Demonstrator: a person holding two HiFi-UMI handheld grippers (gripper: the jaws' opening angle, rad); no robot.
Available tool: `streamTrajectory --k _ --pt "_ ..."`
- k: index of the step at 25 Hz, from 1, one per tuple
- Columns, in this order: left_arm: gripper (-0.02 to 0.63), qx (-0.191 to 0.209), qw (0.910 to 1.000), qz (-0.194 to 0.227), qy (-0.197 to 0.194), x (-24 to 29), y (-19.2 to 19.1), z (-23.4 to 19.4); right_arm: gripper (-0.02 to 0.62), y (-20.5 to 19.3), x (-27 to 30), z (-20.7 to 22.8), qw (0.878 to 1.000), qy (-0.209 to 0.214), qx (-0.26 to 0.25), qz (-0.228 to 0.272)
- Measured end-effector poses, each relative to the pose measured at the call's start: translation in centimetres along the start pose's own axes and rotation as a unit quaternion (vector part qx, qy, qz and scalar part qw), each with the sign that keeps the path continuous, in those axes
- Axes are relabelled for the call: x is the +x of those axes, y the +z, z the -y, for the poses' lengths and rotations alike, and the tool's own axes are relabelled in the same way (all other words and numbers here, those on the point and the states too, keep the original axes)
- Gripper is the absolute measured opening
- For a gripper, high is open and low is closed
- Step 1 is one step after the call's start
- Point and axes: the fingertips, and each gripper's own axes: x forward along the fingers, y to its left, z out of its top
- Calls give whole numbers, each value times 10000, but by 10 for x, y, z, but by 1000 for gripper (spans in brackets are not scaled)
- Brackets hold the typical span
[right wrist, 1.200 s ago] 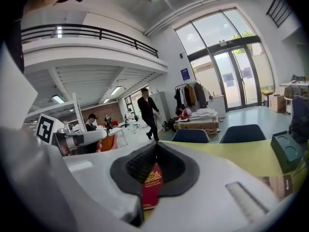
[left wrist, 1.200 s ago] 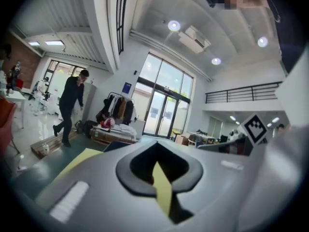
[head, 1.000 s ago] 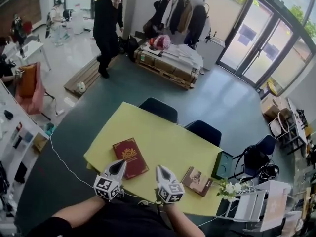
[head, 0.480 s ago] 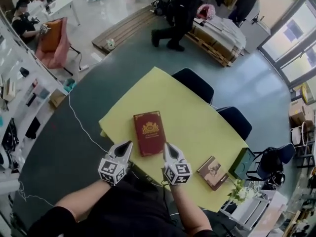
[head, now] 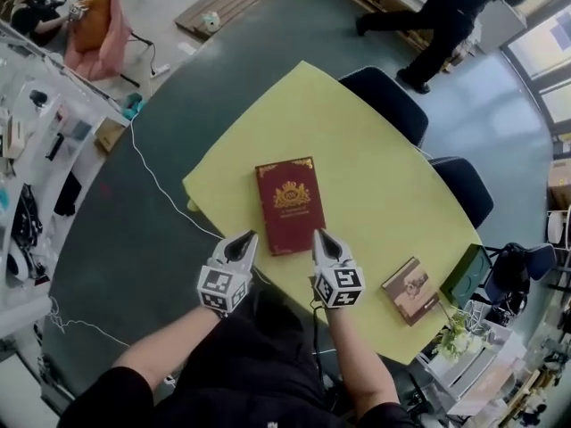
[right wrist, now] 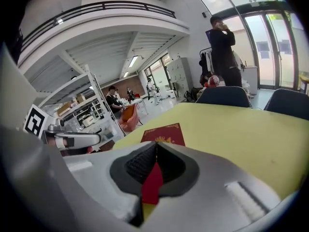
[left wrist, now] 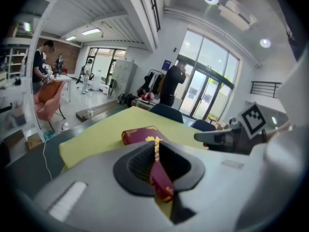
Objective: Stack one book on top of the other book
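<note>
A red book (head: 290, 205) with a gold emblem lies flat on the yellow table (head: 375, 176), its near end towards me. A smaller brown book (head: 412, 290) lies to the right by the table's near edge. My left gripper (head: 247, 238) hovers just left of the red book's near corner. Its jaws are just starting to open, with the tips still together and nothing between them. My right gripper (head: 319, 235) is shut and empty, just right of that book's near end. The red book (left wrist: 140, 134) lies ahead in the left gripper view, and the same book (right wrist: 164, 132) shows in the right gripper view.
Two dark chairs (head: 388, 103) (head: 464, 190) stand at the table's far side. A green flat object (head: 471, 275) and a small plant (head: 455, 335) sit off the right end. A person (head: 437, 16) walks beyond the table. A white cable (head: 156, 181) trails on the floor at left.
Both grippers have come down towards the table's near edge and now flank the red book's near end. The person behind has walked to the right.
</note>
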Motion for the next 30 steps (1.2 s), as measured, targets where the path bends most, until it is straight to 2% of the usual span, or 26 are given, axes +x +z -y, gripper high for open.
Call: streamTrajectory --k 1,2,3,4,8,13,18,23,24,25,27,30 --pt "49 -63 10000 -48 -25 6 -6 -1 30 -7 6 4 10000 0 -23 -71" --pt "97 -127 9999 -91 -61 11 -12 -2 95 -13 11 8 9999 4 -41 -146" --pt "148 -188 9997 -127 -94 16 -17 -3 109 -19 15 12 9998 1 -51 -210" --pt "169 -243 9995 -159 -118 21 -21 -4 124 -23 20 16 9996 -12 -54 -262" --pt "255 -492 9980 -351 -197 43 -45 -10 273 -41 39 36 9988 -79 139 -470" --pt "308 -1052 9915 -750 -150 66 -78 -21 328 -60 57 48 9968 -41 275 -745" --pt "336 -1405 9852 -969 -126 81 -100 -23 336 -78 64 55 9946 -26 347 -978" --pt "336 -1452 9833 -1079 -215 90 -108 -16 336 -86 68 49 9930 195 443 -1075" --pt "330 -1465 9829 -1093 -238 92 -109 -13 334 -89 69 46 9925 252 445 -1112" --pt "275 -1471 9827 -1098 -229 93 -110 -12 306 -91 69 45 9923 254 432 -1136" --pt "238 -1434 9834 -1098 -159 93 -112 -14 273 -92 69 45 9925 172 428 -1132" --pt "236 -1339 9845 -1128 -139 91 -112 -16 259 -90 66 42 9931 84 439 -1084"
